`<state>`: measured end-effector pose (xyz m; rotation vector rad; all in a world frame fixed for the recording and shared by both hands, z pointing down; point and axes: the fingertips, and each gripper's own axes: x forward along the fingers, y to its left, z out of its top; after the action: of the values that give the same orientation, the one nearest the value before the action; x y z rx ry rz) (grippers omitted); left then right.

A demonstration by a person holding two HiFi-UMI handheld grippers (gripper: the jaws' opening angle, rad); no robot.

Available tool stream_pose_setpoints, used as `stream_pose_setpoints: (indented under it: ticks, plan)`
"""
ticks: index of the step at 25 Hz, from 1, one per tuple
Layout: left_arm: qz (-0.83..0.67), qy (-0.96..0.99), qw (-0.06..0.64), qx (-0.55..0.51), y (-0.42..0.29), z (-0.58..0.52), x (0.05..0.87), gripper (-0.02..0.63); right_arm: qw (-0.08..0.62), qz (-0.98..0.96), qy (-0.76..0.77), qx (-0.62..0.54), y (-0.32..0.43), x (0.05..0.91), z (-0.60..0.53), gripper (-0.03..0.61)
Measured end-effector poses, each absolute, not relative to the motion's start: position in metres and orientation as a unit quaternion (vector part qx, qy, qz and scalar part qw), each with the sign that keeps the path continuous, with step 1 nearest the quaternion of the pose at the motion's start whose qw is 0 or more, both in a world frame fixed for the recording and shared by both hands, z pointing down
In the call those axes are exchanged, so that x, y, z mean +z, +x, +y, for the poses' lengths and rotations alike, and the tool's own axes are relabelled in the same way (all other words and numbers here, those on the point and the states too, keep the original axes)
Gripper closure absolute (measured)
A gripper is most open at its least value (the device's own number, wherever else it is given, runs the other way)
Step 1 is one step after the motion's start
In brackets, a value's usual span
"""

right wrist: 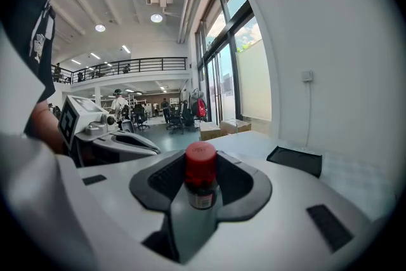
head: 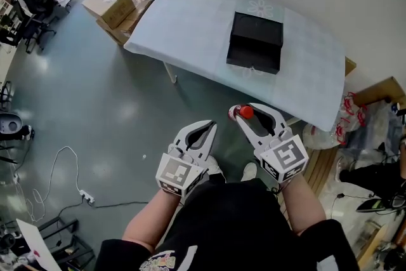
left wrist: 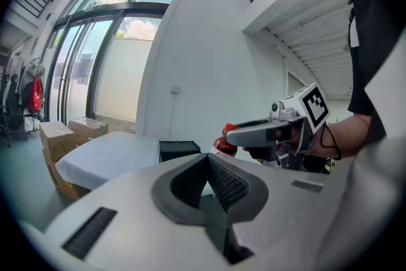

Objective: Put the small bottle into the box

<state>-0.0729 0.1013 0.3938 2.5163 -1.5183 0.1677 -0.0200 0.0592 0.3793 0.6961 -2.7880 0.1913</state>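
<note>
Jaws of the right gripper (head: 248, 115) are clamped on the bottle (head: 245, 112). Those of the left gripper (head: 205, 127) are together with nothing between them. Both grippers hang over the floor, short of the near edge of the surface (head: 190, 16), a cloth-covered table. The box (head: 255, 41), black, sits on the surface well apart from the grippers, straight ahead of the right jaws and a little to their right in the right gripper view. Its near half sits lower than its far half and looks open at the top, though this cannot be settled from here. The bottle stands upright in the grasp, red cap uppermost, with its long axis crossing the line of the jaws. The coming move thus appears to turn on a forward carry over the near edge of the surface to the box. The right gripper is the nearer one, as it already bears the load.
</note>
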Motion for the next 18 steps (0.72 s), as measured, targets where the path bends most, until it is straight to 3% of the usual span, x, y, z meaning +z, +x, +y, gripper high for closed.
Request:
stream_pose_setpoints:
  ticks: [18]
  plan:
    - [-0.500,0.859,0.094,0.053,-0.098,0.096,0.396,0.606,0.132,-0.958,0.249,0.061,-0.051,0.381,0.050,0.428]
